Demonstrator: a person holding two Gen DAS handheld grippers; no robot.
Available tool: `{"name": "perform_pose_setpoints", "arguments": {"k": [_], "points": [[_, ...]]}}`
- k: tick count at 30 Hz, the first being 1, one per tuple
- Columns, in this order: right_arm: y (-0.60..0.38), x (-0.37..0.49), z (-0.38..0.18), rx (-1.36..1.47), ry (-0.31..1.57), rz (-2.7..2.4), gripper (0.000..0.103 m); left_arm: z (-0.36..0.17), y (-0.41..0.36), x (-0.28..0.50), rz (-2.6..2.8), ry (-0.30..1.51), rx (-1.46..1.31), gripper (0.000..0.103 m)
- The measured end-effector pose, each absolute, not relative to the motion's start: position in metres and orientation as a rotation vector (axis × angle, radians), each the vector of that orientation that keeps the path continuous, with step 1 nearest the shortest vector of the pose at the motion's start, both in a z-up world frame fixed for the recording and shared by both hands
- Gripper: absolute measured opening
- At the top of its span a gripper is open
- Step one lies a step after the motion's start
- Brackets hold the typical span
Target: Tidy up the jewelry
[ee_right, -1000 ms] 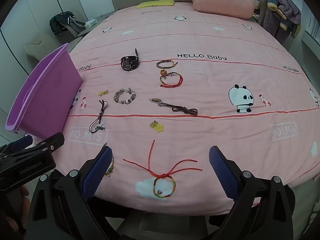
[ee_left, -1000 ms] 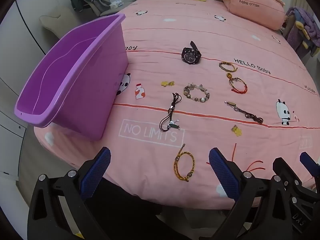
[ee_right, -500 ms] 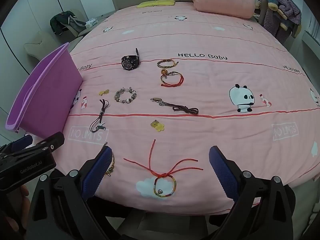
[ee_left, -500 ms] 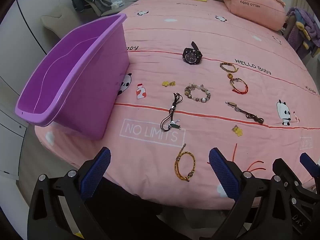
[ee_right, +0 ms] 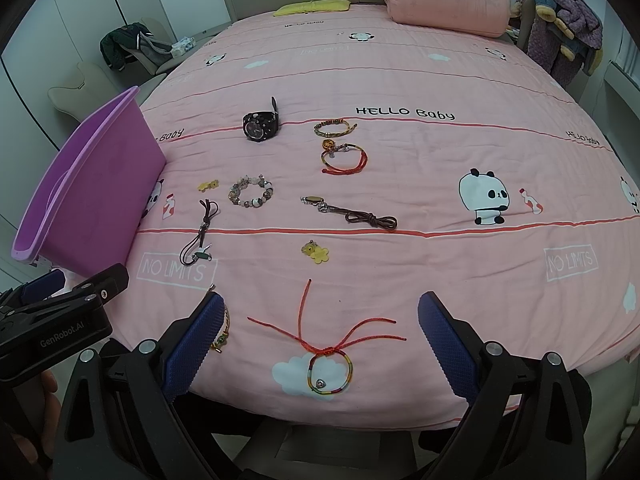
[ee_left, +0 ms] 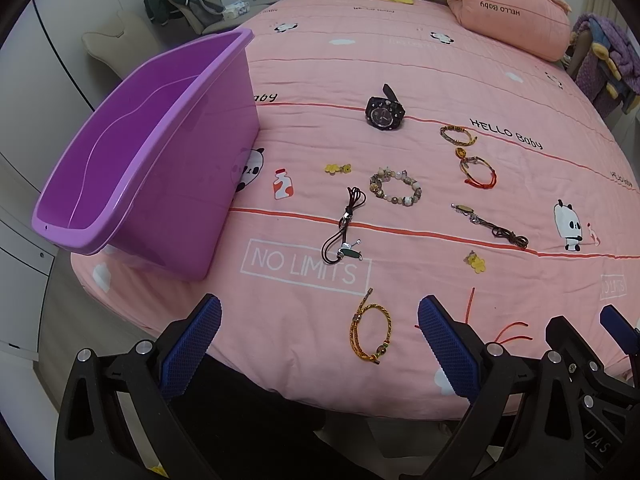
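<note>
Jewelry lies scattered mid-frame on the pink cover, and with both the left gripper [ee_left: 319,338] and right gripper [ee_right: 318,338] gaping wide and empty, I'd pinch the gold braided bracelet [ee_left: 370,335] low between the left's pads, then carry it to the purple bin [ee_left: 132,168] at upper left

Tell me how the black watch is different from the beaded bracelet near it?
The black watch is dark and chunky with a round dial; the beaded bracelet is a ring of pale, mixed beads. The watch lies farther from the grippers than the bracelet. Both rest on the pink bedspread, outside the purple bin.
</note>
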State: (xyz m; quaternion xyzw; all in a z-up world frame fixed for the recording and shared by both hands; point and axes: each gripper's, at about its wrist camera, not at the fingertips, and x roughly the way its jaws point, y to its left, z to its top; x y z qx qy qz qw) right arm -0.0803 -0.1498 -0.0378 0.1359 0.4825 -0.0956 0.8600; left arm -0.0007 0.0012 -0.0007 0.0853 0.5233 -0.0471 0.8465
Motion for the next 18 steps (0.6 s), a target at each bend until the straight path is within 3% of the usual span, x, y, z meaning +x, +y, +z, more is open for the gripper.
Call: {"name": "perform_pose_setpoints", "arguments": {"k": [18], "points": [[-0.15,-0.0803,-0.0373,0.286,1.012,-0.199,0.093,-0.0009,0.0008,-0.0016,-0.096,1.101,0.181,0.097]]}}
